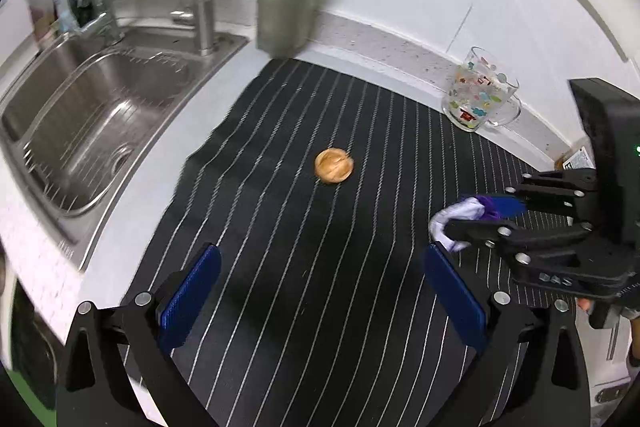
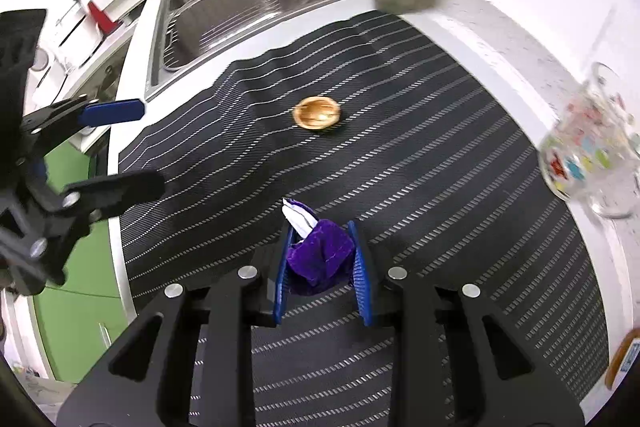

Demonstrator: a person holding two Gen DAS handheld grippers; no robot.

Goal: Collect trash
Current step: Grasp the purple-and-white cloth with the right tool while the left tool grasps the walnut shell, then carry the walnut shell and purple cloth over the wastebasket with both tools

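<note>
Purple wrapper (image 2: 320,259) is clamped in right tool (image 2: 323,269); left tool (image 1: 320,291), pads apart, is nearer walnut shell (image 1: 334,166), straight ahead.

The right gripper (image 2: 323,259) points steeply downward, its blue-padded jaws drawn close and clamped on a crumpled purple-and-white wrapper (image 2: 320,255), which bulges between the pads. The left gripper (image 1: 320,291) also tilts downward, its jaws spread wide with nothing between them. Seen from the left wrist camera, the right gripper (image 1: 476,219) reaches in from the right edge, a fingertip of the person's hand (image 1: 585,304) just visible under its black body.
</note>
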